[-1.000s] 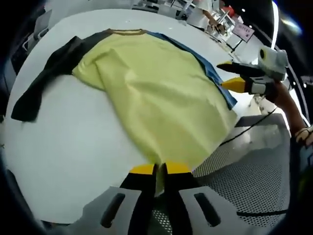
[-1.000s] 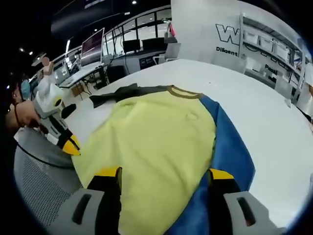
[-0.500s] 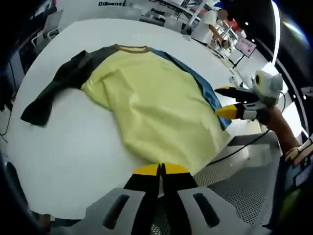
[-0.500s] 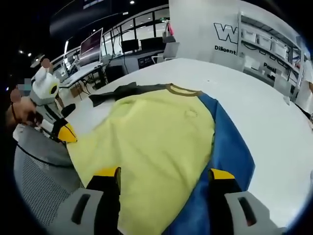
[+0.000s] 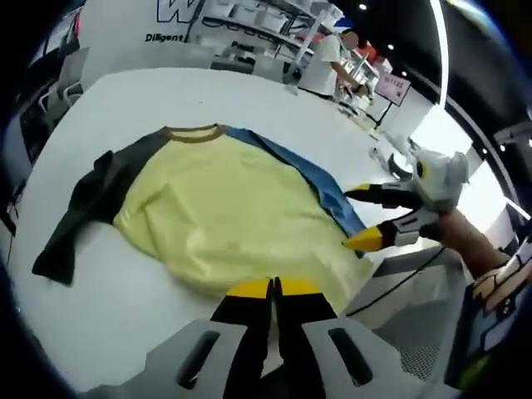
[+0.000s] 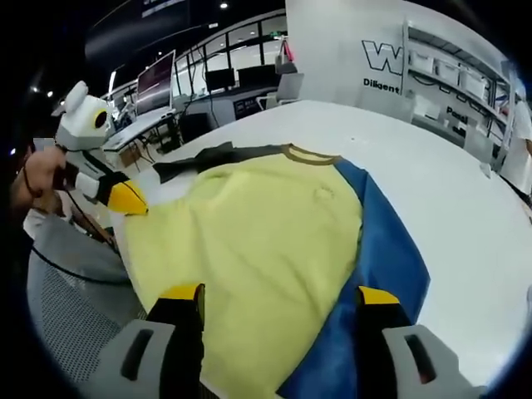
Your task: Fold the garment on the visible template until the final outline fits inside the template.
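A yellow shirt [image 5: 224, 216] with an olive collar [image 5: 193, 133] and a dark sleeve [image 5: 79, 216] lies on a blue template [image 5: 328, 187] whose edge shows along the shirt's right side. My left gripper [image 5: 273, 288] is shut on the shirt's near hem. The right gripper [image 5: 349, 218] hovers open beside the template's corner, held by a hand. In the right gripper view the yellow shirt [image 6: 266, 241] covers most of the blue template [image 6: 395, 258]. My right gripper [image 6: 280, 297] stands open over the shirt's hem. The left gripper [image 6: 133, 201] pinches the shirt's left corner, raised slightly.
The cloth lies on a large white table [image 5: 125, 91]. A grey mesh chair [image 6: 66, 283] and a black cable [image 6: 58, 262] sit at the table's near edge. Monitors [image 6: 158, 79], shelves [image 6: 465, 83] and a standing person [image 5: 320, 62] are far behind.
The left gripper has drawn the shirt's hem up and toward the collar, so the yellow cloth looks shorter. The right gripper stays open near the template's corner.
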The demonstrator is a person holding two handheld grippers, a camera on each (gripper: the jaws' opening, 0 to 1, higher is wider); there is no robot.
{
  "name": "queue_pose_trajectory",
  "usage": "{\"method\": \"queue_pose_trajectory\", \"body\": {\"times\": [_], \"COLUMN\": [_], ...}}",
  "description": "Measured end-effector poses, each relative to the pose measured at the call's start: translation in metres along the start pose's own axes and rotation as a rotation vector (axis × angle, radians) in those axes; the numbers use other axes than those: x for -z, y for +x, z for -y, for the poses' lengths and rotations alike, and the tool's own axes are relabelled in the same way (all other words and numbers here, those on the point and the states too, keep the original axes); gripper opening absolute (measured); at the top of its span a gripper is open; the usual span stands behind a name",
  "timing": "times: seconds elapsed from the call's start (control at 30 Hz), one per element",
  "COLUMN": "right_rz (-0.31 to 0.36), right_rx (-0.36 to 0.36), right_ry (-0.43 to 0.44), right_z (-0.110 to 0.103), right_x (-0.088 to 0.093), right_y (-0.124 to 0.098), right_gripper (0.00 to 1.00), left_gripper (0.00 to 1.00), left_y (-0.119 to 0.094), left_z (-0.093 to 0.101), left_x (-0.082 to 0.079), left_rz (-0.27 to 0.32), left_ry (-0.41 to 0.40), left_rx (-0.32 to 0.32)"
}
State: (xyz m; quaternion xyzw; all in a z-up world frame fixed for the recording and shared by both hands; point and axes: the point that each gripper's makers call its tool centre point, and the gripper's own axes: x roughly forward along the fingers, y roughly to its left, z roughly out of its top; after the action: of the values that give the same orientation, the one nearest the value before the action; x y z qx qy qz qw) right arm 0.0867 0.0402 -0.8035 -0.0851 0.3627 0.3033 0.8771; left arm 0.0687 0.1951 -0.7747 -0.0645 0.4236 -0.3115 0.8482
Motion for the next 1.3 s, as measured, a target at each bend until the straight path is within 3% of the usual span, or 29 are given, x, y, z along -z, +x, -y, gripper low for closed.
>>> {"method": "queue_pose_trajectory", "body": {"times": [0.43, 0.87, 1.0, 1.03, 1.3], "right_rz": [-0.005, -0.017, -0.025, -0.027, -0.034], "right_rx": [-0.013, -0.051, -0.069, -0.077, -0.090], "right_ry": [0.004, -0.034, -0.033, -0.037, -0.040], "right_z": [-0.006, -0.027, -0.034, -0.036, -0.040], "right_x": [0.003, 0.005, 0.007, 0.008, 0.011], "right_y": [-0.004, -0.008, -0.008, -0.009, -0.010], "right_gripper": [0.70, 0.73, 0.74, 0.74, 0.74], "left_gripper": [0.00, 0.00, 0.00, 0.00, 0.00], "left_y": [0.037, 0.079, 0.084, 0.087, 0.099], "left_z": [0.002, -0.005, -0.007, -0.010, -0.014], "left_x": [-0.029, -0.028, -0.031, -0.031, -0.026], "left_rz": [0.013, 0.020, 0.057, 0.061, 0.072], "left_ry": [0.043, 0.065, 0.026, 0.050, -0.009], "left_rx": [0.024, 0.009, 0.005, -0.008, -0.002]}}
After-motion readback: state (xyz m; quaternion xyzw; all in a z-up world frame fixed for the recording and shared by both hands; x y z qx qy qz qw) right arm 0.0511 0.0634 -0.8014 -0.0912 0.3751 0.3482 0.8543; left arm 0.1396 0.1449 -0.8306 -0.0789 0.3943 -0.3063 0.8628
